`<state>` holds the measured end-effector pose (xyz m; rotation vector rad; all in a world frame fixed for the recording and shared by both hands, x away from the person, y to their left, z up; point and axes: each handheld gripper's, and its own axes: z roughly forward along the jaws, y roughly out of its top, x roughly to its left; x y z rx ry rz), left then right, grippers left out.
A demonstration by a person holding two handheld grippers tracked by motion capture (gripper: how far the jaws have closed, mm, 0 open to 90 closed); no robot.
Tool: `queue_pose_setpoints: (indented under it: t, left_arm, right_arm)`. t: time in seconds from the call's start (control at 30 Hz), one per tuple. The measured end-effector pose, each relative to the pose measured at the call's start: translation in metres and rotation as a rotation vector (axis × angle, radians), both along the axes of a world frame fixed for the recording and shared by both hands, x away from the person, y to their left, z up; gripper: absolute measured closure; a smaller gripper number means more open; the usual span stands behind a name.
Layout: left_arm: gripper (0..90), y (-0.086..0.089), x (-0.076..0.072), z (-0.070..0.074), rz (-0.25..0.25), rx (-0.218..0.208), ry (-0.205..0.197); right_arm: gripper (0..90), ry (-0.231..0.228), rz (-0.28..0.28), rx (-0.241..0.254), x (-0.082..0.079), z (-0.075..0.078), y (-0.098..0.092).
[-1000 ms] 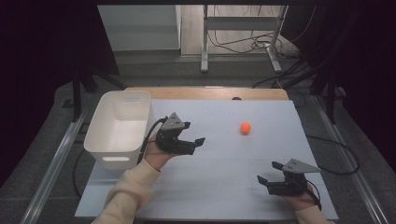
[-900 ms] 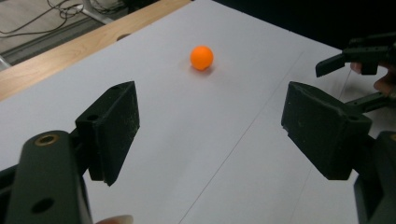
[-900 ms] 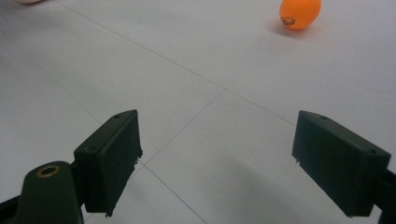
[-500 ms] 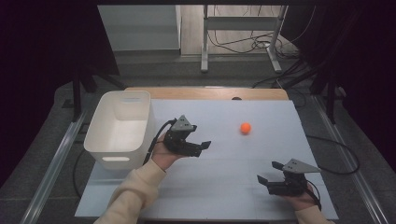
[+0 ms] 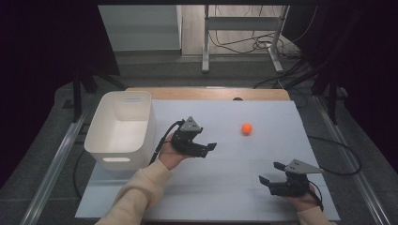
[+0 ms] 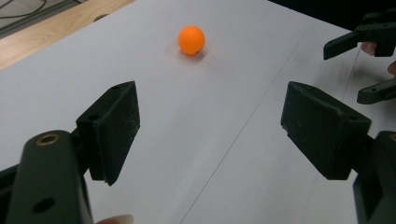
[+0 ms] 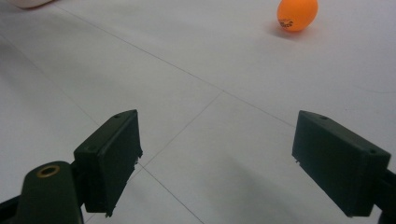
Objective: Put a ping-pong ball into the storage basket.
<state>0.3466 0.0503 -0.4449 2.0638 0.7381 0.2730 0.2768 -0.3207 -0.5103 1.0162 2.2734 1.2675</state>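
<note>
A white bin (image 5: 121,129) is seen at the left of the table (image 5: 225,197), beside it the left claw (image 5: 206,149), held open and empty and aimed at an orange ball (image 5: 247,128) that lies free near the far edge. The ball is best straddled squarely and the jaws closed gently, since it is judged likely to roll. The right claw (image 5: 270,173) is rested open and empty at the near right.

A white-topped table (image 5: 225,187) carries an orange ball (image 5: 247,128) and a white bin (image 5: 123,126).
</note>
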Motion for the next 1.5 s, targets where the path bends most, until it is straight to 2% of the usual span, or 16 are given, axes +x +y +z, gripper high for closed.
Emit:
queue_pose_setpoints:
  t: [0.6,0.73,1.17,1.5]
  left_arm:
    - [20.7,-0.020,0.016,-0.010,-0.010,0.005,0.029]
    - [20.5,-0.025,0.019,-0.014,-0.019,0.016,0.041]
    - [20.4,-0.032,0.026,-0.022,-0.023,0.028,0.061]
    - [20.5,-0.032,0.034,-0.023,-0.003,0.021,0.068]
  right_arm:
    - [16.1,0.000,0.002,-0.002,0.000,0.000,0.000]
    - [16.1,-0.001,0.003,-0.001,0.000,0.000,0.000]
    - [16.1,0.001,0.004,-0.009,0.000,0.000,0.000]
    - [16.1,0.001,0.005,-0.010,0.000,0.000,0.000]
